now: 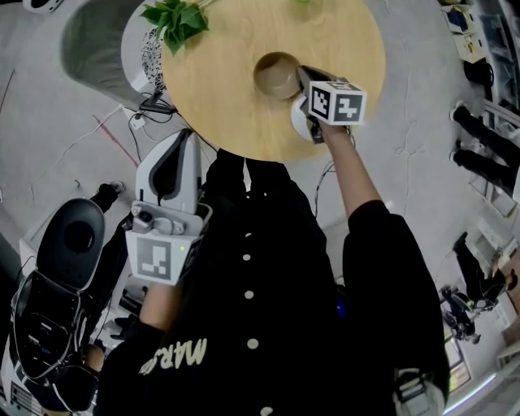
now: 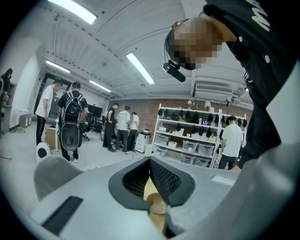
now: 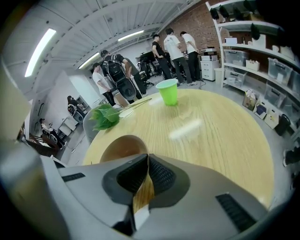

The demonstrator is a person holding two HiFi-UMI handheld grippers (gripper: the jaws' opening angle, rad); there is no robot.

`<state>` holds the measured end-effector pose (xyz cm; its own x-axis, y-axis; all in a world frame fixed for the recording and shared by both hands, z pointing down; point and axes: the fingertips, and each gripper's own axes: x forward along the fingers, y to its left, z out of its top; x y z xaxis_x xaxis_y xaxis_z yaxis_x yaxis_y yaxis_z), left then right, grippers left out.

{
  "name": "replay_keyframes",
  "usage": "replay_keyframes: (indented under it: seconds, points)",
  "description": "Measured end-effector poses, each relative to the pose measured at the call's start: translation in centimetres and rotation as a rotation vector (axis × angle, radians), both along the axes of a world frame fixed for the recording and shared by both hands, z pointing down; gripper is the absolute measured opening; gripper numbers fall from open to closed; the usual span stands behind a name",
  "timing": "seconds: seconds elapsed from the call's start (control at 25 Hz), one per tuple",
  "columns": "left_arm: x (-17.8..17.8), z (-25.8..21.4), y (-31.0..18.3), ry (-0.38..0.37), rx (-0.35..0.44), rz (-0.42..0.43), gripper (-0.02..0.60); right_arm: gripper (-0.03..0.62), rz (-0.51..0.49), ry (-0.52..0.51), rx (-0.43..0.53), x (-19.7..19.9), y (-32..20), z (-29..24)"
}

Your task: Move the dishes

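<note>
Head view: a round light-wood table (image 1: 325,32) stands on a grey concrete floor (image 1: 49,138). A grey chair (image 1: 93,45) is at its far-left side, and a sprig of green leaves (image 1: 175,20) lies on the far-left part of the top. The tan round bowl (image 1: 275,75) sits upright on the wood, toward the near edge. The right gripper (image 1: 302,77) slants down onto the bowl's right rim. The left gripper (image 1: 185,145) is held off the table by its near-left edge, close to the person's black buttoned top (image 1: 260,309).

Left gripper view: the left claw's jaws meet with nothing between them. Below them, a narrow slit shows a strip of the table and part of the bowl. Beyond is a large room with strip lights (image 2: 140,68) on a pale ceiling, a brick wall (image 2: 140,105) at the far end, white shelving (image 2: 187,136) with bins to the right, and several people (image 2: 124,124) standing.

Right gripper view: the right claw is clamped on the bowl's thin wall, which is pinched between its dark ribbed pads (image 3: 161,176). The rest of the bowl lies just left of the jaws. On the far part of the table a green plastic cup (image 3: 168,91) stands upright, with the leaves to its left
</note>
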<state>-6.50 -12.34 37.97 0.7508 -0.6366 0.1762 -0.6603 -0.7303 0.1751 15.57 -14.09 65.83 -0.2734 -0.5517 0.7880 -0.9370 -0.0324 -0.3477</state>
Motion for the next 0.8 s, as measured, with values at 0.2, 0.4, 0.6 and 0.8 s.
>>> replay_keyframes:
  seconds: [0.2, 0.4, 0.6, 0.8]
  points:
    - [0.0, -0.3, 0.3, -0.001, 0.012, 0.002, 0.003, 0.015, -0.014, -0.008, 0.001, -0.5, 0.4, -0.5]
    - [0.0, -0.8, 0.2, 0.005, 0.027, 0.005, 0.003, 0.015, -0.033, -0.018, -0.010, -1.5, 1.5, -1.1]
    - [0.2, -1.7, 0.5, 0.011, 0.046, 0.016, 0.003, 0.015, -0.054, -0.031, -0.031, -2.9, 3.5, -1.6]
    - [0.5, -2.5, 0.8, 0.017, 0.064, 0.026, 0.003, 0.015, -0.064, -0.046, -0.044, -4.2, 5.3, -1.9]
